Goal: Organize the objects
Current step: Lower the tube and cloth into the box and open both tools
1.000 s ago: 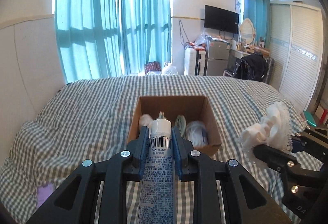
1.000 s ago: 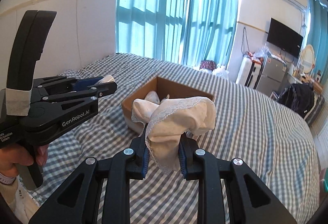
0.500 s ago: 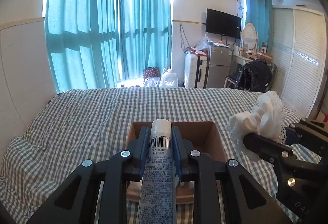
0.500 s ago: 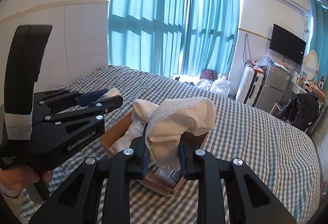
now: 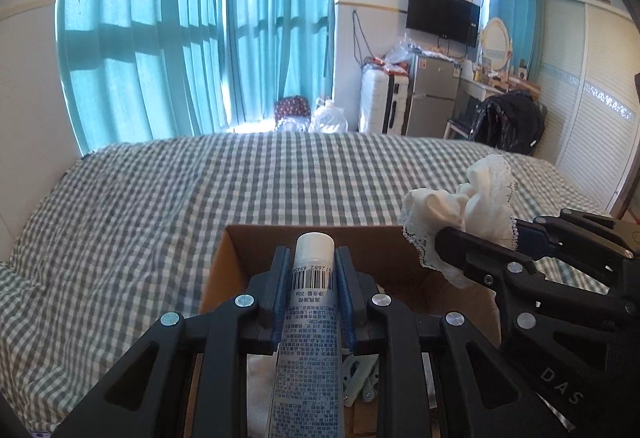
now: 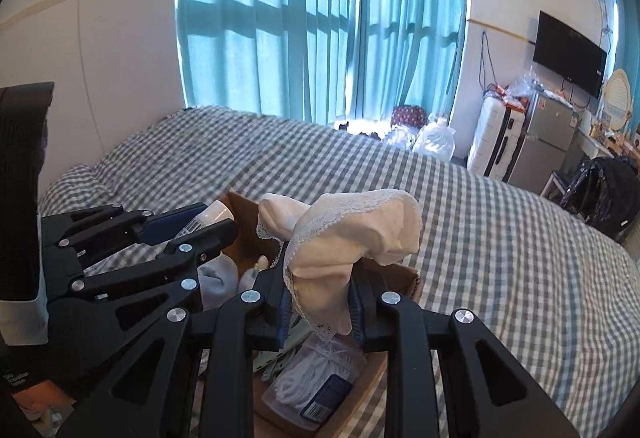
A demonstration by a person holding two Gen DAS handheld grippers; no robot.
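Note:
My left gripper is shut on a blue-grey tube with a white cap and holds it over the open cardboard box on the bed. My right gripper is shut on a bunched white lace-edged cloth and holds it over the same box. The cloth and the right gripper show at the right of the left wrist view. The left gripper shows at the left of the right wrist view. A clear packet of white items lies inside the box.
The box sits on a bed with a green-and-white checked cover. Teal curtains hang behind the bed. A white suitcase, a small fridge and a wardrobe stand at the far right.
Both grippers have moved forward over the box, so its opening is now directly below them. Both still hold the same things.

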